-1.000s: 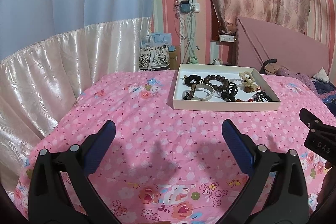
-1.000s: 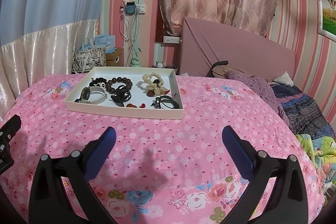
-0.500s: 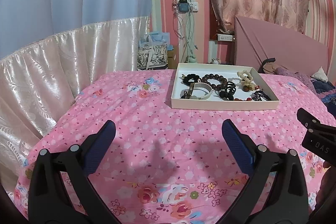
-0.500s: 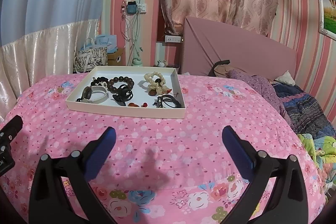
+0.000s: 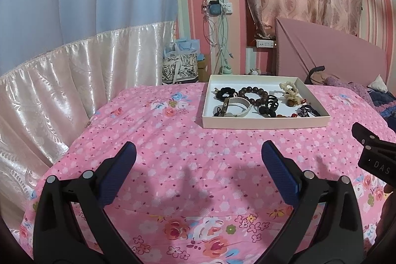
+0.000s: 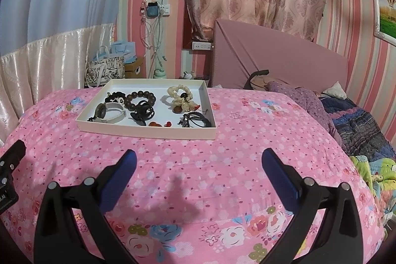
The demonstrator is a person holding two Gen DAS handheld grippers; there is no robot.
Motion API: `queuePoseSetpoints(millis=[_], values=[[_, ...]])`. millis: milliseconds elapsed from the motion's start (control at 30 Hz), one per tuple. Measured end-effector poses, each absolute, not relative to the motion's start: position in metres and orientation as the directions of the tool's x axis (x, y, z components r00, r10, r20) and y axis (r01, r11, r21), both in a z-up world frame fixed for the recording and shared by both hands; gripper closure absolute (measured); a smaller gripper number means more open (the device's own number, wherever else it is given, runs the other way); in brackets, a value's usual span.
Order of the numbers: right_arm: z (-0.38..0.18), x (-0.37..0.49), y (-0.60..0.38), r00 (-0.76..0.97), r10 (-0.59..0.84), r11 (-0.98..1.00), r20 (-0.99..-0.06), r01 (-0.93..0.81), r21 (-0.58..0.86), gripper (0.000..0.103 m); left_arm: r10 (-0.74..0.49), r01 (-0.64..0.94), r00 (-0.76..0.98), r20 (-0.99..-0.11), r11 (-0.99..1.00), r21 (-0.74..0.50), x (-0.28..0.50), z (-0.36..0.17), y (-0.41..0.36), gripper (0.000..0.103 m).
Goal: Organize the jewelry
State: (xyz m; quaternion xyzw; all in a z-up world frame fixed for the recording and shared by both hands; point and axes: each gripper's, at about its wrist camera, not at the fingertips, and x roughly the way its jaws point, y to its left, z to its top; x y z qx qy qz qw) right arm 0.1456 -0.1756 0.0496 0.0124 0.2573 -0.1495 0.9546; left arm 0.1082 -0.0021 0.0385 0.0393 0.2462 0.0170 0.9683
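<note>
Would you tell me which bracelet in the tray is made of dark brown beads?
The dark brown bead bracelet at the tray's far middle; the other bracelet is cream.

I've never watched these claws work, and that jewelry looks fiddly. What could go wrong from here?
1. The pieces lie crowded in the tray: the black clip touches the bead bracelet, so a claw may drag out two at once.
2. The black cords look tangled and may snag.
3. The tray sits on a soft quilt; pressing down could tip it.
Both the left claw and right claw are open, well short of the tray.
</note>
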Motion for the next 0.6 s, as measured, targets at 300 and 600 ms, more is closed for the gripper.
queuePoseSetpoints(millis=[300, 600], values=[[0.0501, 0.1451, -0.1776, 0.824, -0.278, 0.955, -0.494, 0.291, -0.053, 0.002, 0.053, -0.009, 0.875, -0.481, 0.996, 0.093, 0.1095, 0.0371, -0.002, 0.003], [0.0499, 0.1453, -0.1776, 0.823, -0.279, 0.955, -0.495, 0.292, -0.053, 0.002, 0.051, -0.003, 0.874, -0.484, 0.995, 0.099, 0.1101, 0.0361, -0.0034, 0.003]])
